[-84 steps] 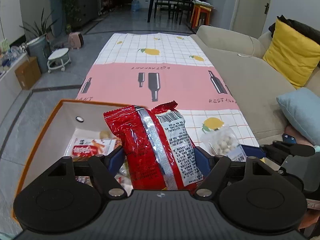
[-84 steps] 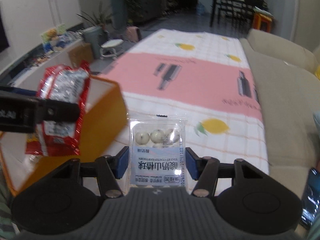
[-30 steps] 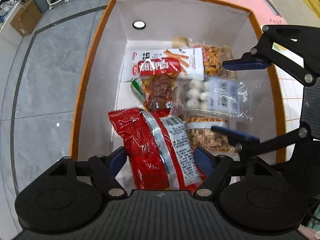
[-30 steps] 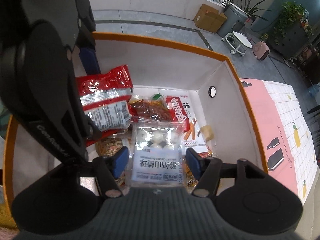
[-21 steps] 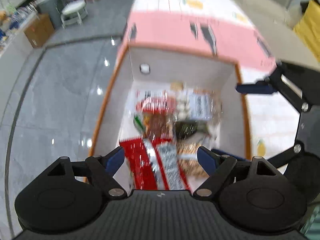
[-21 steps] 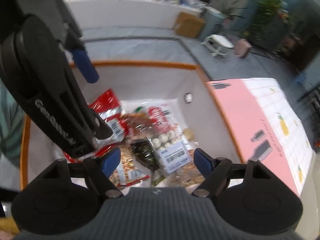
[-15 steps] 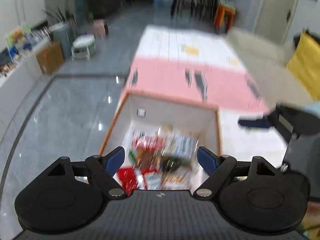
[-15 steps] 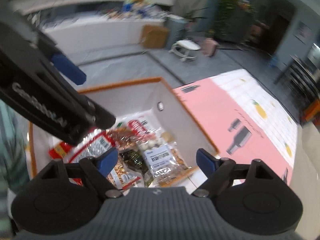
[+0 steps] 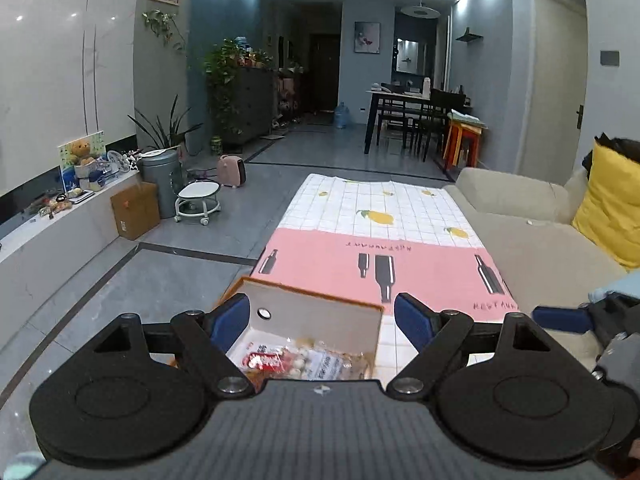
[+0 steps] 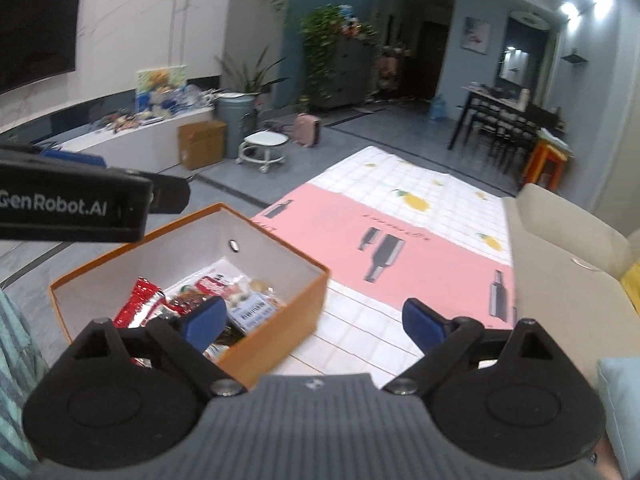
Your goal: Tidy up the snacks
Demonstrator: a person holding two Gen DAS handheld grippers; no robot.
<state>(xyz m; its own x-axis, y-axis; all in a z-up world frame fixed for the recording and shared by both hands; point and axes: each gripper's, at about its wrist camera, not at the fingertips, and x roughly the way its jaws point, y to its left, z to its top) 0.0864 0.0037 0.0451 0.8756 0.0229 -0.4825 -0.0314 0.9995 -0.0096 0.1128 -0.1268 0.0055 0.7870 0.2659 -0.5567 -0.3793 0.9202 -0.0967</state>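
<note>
While both wide apart and empty, left gripper (image 9: 322,316) and right gripper (image 10: 314,318) above snack-filled orange box (image 10: 280,330).

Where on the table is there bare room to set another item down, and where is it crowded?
Bare: the tablecloth from the orange box to the far edge, beside the sofa. Crowded: inside the box, where snack packets cover the floor. Both the left tool and right tool are open, holding nothing.
</note>
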